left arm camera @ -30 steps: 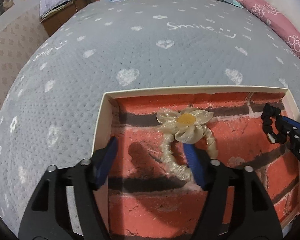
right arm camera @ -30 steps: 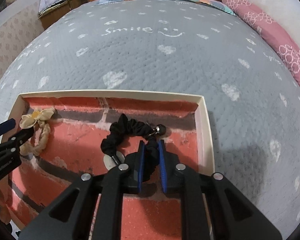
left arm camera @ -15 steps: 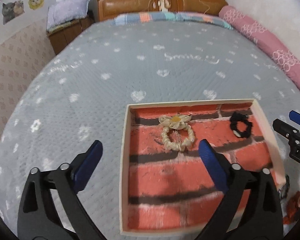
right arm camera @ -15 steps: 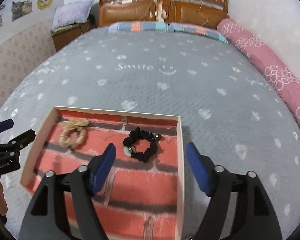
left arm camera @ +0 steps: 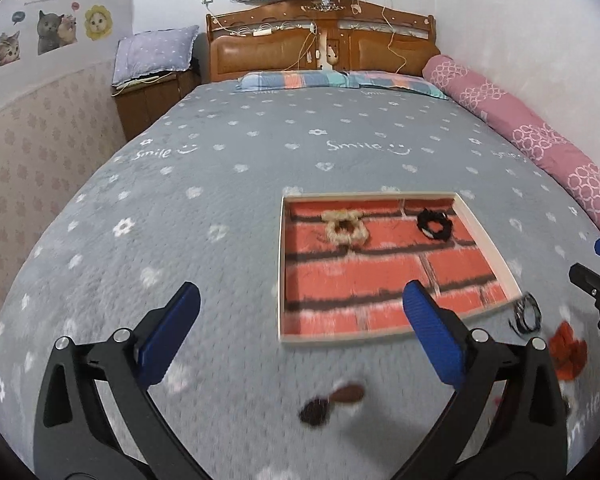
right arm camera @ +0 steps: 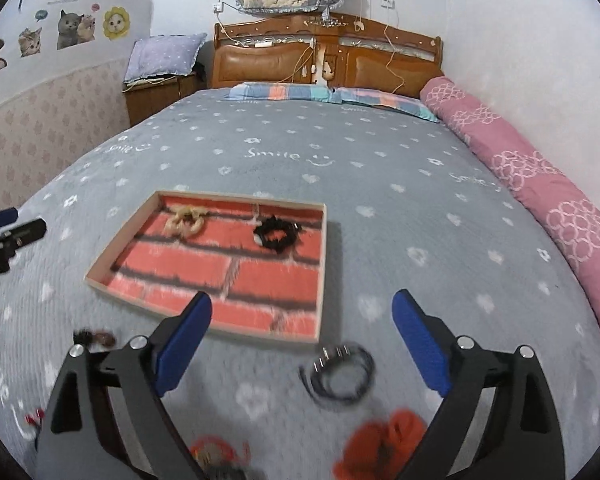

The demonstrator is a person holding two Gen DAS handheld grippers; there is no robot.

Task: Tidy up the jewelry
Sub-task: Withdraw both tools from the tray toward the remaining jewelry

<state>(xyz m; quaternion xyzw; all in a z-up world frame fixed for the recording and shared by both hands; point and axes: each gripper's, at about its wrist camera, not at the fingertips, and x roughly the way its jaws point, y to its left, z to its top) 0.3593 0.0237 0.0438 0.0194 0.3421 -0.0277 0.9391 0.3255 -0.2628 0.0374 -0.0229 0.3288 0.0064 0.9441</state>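
A shallow tray (left arm camera: 281, 264) (right arm camera: 324, 272) with a red brick-print floor lies on the grey bedspread. At its far end rest a cream flower scrunchie (left arm camera: 345, 227) (right arm camera: 186, 220) and a black scrunchie (left arm camera: 434, 225) (right arm camera: 278, 234). My left gripper (left arm camera: 300, 296) hovers open and empty, back from the tray's near left corner. My right gripper (right arm camera: 302, 300) hangs over the tray's near right corner, its jaws opening with nothing between them. Loose on the bedspread near me lie a black cord bracelet (left arm camera: 525, 314) (right arm camera: 338, 372), a red scrunchie (left arm camera: 566, 350) (right arm camera: 384, 440) and a brown hair piece (left arm camera: 332, 398) (right arm camera: 96, 337).
A pink rolled quilt (right arm camera: 540, 184) runs along the bed's right side by the wall. Striped pillows (left arm camera: 340, 80) and a wooden headboard (left arm camera: 320, 48) close the far end. A nightstand (left arm camera: 152, 96) stands at the left. Another orange-red piece (right arm camera: 216, 450) lies blurred at the near edge.
Both grippers pulled back and upward from the tray. The right one let go of the black scrunchie and opened wide. The left one opened wider and left the cream scrunchie.
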